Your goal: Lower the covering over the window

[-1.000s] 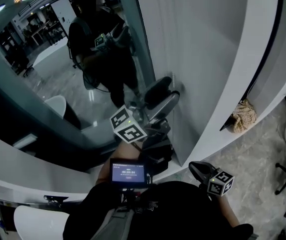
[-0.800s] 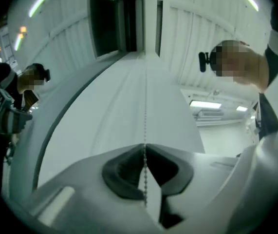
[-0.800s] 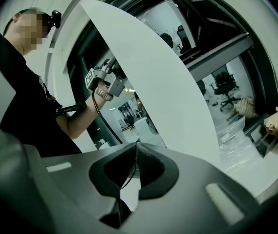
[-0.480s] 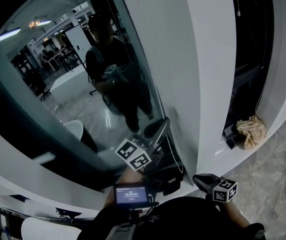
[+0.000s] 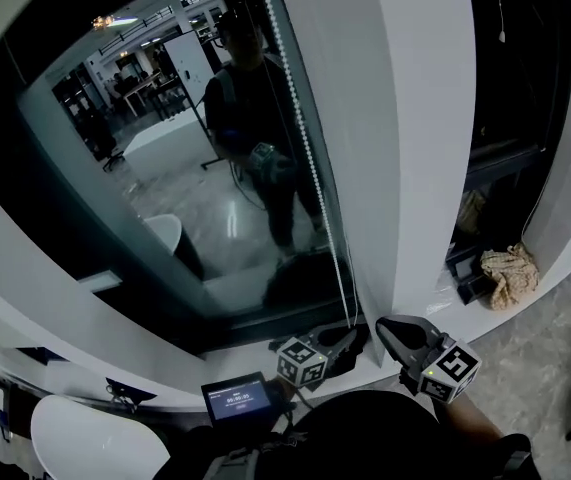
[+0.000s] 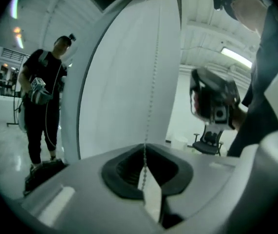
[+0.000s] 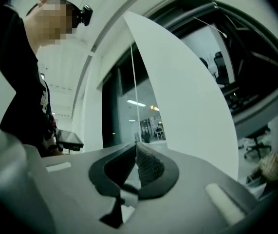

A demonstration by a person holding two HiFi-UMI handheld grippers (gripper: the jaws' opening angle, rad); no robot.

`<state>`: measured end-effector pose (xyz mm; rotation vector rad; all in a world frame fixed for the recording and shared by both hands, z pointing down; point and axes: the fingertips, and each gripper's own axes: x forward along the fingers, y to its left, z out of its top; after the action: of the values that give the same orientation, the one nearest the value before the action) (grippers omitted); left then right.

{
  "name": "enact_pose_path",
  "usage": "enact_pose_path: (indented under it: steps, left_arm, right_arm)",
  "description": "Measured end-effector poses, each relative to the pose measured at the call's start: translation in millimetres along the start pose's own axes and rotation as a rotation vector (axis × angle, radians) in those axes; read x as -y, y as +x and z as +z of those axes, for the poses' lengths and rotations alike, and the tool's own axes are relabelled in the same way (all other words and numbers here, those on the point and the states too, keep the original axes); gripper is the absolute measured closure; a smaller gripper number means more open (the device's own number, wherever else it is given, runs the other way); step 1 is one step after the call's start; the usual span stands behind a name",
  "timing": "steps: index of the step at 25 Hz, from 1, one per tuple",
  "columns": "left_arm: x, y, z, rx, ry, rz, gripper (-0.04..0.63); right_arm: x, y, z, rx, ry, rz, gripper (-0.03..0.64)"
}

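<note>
The left hand-held gripper (image 6: pixel 144 149) is closed on the chain (image 6: pixel 152 72). The beads are seen to run down from the top of the window and to end between the two pads, where they are pinched. In the head view this hand-held gripper is held low, just above the sill (image 5: pixel 115 353), at the foot of the chain.

The right hand-held gripper (image 7: pixel 135 146) is also closed. A thin strand is seen to rise straight from its meeting tips, so a second run of the chain is taken to be gripped there. This hand-held gripper is held just right of the left one, near it but apart from it.

The blind (image 5: pixel 340 98) is hung just right of the chain as a white sheet and is extended down close to the sill. The glass (image 5: pixel 165 208) left of the chain is left uncovered, and the person is mirrored in it. A crumpled cloth (image 5: pixel 510 273) is laid on the sill at the far right, well apart from both hand-held grippers.
</note>
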<state>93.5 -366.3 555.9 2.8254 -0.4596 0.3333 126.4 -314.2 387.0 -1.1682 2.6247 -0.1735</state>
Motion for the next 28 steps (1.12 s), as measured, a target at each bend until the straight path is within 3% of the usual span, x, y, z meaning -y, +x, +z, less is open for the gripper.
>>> enact_pose_path:
  steps: [3, 7, 12, 17, 18, 19, 21, 24, 28]
  left_arm:
    - [26, -10, -18, 0.036, -0.045, 0.008, 0.581]
    - [53, -18, -21, 0.083, -0.012, 0.033, 0.581]
    - [86, -37, -20, 0.152, -0.040, 0.054, 0.581]
    - [108, -52, -19, 0.209, -0.071, 0.135, 0.581]
    - [111, -55, -19, 0.218, -0.076, 0.151, 0.581]
    - [113, -57, -20, 0.219, -0.079, 0.165, 0.580]
    - [116, -61, -20, 0.207, -0.075, 0.186, 0.580]
    - [110, -74, -25, 0.177, -0.073, 0.259, 0.580]
    - [87, -94, -58, 0.173, -0.095, 0.383, 0.578]
  right_arm:
    - [-16, 11, 74, 0.098, -0.078, 0.054, 0.597]
    - [-30, 39, 160, 0.192, 0.005, 0.112, 0.561]
    - [-53, 73, 219, 0.177, 0.047, 0.229, 0.491]
    - [-80, 88, 277, 0.195, 0.045, 0.356, 0.483]
    - [-87, 90, 284, 0.193, 0.047, 0.398, 0.505]
    - [-93, 89, 288, 0.190, 0.034, 0.434, 0.610]
    - [-102, 87, 290, 0.199, -0.051, 0.461, 0.600]
    - [-108, 85, 281, 0.221, -0.249, 0.418, 0.604]
    - [-107, 88, 227, 0.115, -0.498, 0.366, 0.604]
